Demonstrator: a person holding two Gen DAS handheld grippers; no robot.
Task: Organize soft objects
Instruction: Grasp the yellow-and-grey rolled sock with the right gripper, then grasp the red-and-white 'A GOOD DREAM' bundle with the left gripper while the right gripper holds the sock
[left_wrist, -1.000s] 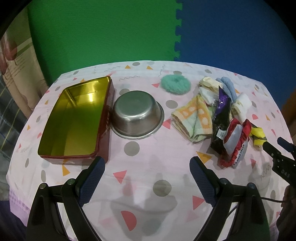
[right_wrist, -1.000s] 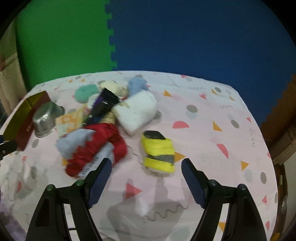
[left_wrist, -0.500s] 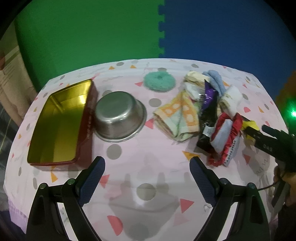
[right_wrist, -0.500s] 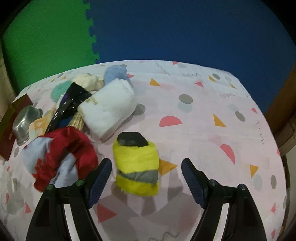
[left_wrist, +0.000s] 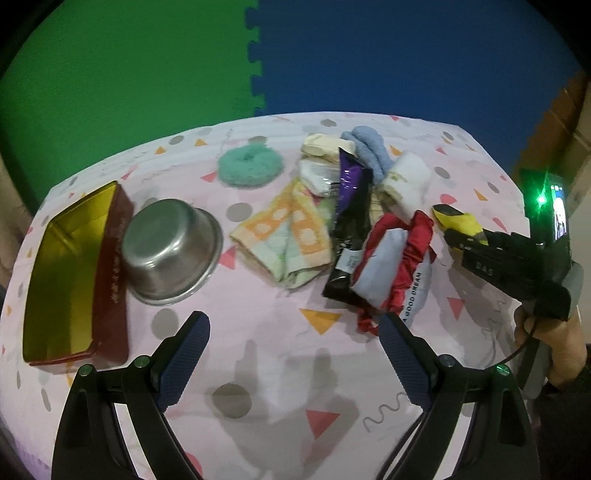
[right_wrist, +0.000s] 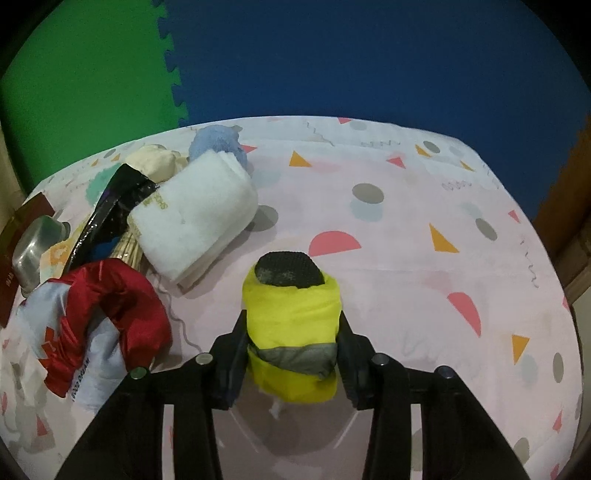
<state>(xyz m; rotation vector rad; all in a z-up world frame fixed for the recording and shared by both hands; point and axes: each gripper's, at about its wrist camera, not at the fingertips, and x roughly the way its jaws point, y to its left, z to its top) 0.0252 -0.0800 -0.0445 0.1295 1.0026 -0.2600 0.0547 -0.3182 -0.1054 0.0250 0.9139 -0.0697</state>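
Observation:
My right gripper (right_wrist: 291, 328) is shut on a rolled yellow cloth with a grey band and black end (right_wrist: 291, 314), which rests on the table; it also shows in the left wrist view (left_wrist: 460, 221). Left of it lie a red-and-white pouch (right_wrist: 92, 317), a white towel roll (right_wrist: 195, 221), a black packet (right_wrist: 110, 206), a blue cloth (right_wrist: 218, 140) and a cream cloth (right_wrist: 153, 160). My left gripper (left_wrist: 293, 349) is open and empty above the table's front, facing the pile, an orange-green towel (left_wrist: 284, 236) and a teal scrunchie (left_wrist: 249, 166).
A gold-lined red tin (left_wrist: 70, 277) lies open at the left with a steel bowl (left_wrist: 170, 247) beside it. The table wears a pink patterned cloth (left_wrist: 258, 369). Green and blue foam mats stand behind. The right hand (left_wrist: 554, 347) holds its gripper at the right edge.
My right gripper moved forward over the yellow roll and closed on it. My left gripper shifted its view rightward, toward the pile.

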